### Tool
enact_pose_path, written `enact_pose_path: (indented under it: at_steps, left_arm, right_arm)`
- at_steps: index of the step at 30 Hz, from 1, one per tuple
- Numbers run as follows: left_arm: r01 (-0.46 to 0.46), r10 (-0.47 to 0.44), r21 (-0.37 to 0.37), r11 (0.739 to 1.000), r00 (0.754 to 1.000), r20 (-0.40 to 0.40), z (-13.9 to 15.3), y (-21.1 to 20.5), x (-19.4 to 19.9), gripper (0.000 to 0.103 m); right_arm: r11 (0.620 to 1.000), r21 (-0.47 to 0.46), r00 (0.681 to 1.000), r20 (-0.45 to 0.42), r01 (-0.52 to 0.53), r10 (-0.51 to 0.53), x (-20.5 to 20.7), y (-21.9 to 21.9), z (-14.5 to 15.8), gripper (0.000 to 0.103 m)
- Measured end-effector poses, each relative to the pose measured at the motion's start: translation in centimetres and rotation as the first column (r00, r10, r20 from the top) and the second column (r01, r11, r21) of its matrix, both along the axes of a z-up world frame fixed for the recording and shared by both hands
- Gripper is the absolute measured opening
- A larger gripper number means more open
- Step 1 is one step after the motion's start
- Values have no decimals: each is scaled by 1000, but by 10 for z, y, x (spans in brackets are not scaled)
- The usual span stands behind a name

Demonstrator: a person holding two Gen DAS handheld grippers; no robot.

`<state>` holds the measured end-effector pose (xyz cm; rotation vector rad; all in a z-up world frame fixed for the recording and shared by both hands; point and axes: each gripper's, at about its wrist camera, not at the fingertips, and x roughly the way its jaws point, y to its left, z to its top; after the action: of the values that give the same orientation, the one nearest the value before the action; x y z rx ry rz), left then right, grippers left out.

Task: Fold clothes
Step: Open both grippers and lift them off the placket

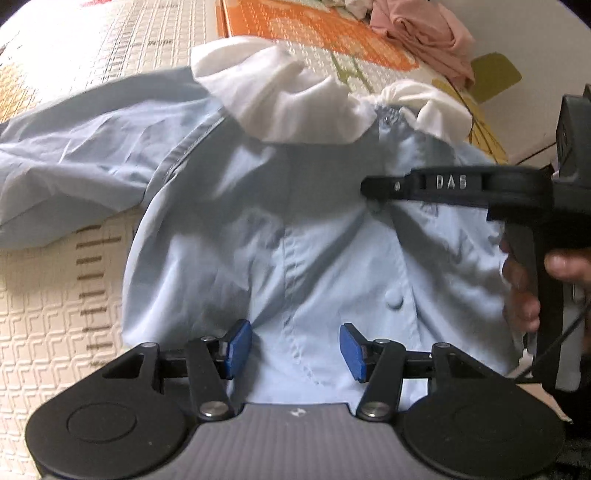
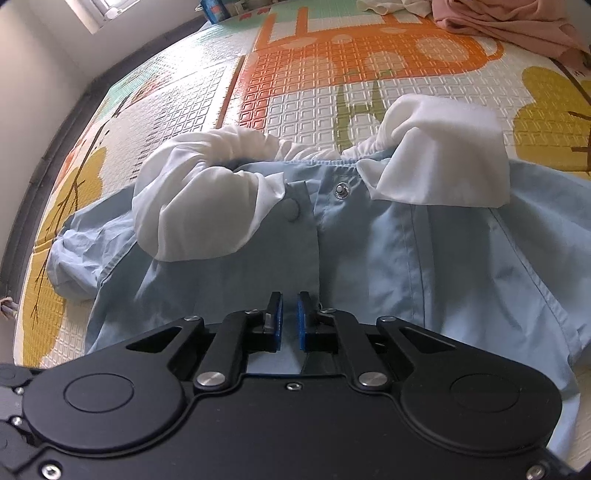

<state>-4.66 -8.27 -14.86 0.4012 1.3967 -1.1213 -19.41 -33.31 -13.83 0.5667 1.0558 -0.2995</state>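
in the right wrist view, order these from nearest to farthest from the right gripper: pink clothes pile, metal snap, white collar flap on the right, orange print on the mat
From the right gripper:
1. Metal snap, just ahead, slightly right, on the blue shirt.
2. White collar flap, ahead and right, at the shirt's neck.
3. Orange print, beyond the shirt on the play mat.
4. Pink clothes pile, far top right corner.

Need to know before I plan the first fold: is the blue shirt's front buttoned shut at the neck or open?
Open at the neck: on the blue shirt, the metal snap sits bare and unfastened beside the placket edge, under the white collar.
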Motion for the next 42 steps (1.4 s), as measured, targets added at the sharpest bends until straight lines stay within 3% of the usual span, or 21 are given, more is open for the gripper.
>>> enact_pose_path:
  at_steps: [4,12,16,20,30,34,42]
  left_arm:
    - [-9,9,-29,1000,1000,4,11,10,4,57]
    - [-32,54,-140,990,986,155,39,2,14,59]
    - [-56,94,-174,983,971,218,46,-14,19,61]
    - [-81,127,-194,978,964,233,44,-32,25,61]
    - [-76,95,-84,994,961,260,7,-63,28,62]
    - [-70,85,-61,996,958,275,1,-65,26,62]
    - [-96,101,-32,995,952,290,0,-67,33,62]
  right_arm:
    - [1000,-17,1000,20,19,-18,-3,-2,10,9]
    - [987,-76,988,72,143,-137,-25,-30,36,16]
    - [969,-121,976,64,214,-208,-39,-47,39,16]
    - [946,-173,962,41,273,-270,-52,-63,37,16]
    - [946,-194,960,-54,260,-275,-47,-68,8,16]
    - [948,-208,964,-66,241,-259,-38,-66,4,22]
    - [954,-242,977,-76,176,-199,-16,-59,3,23]
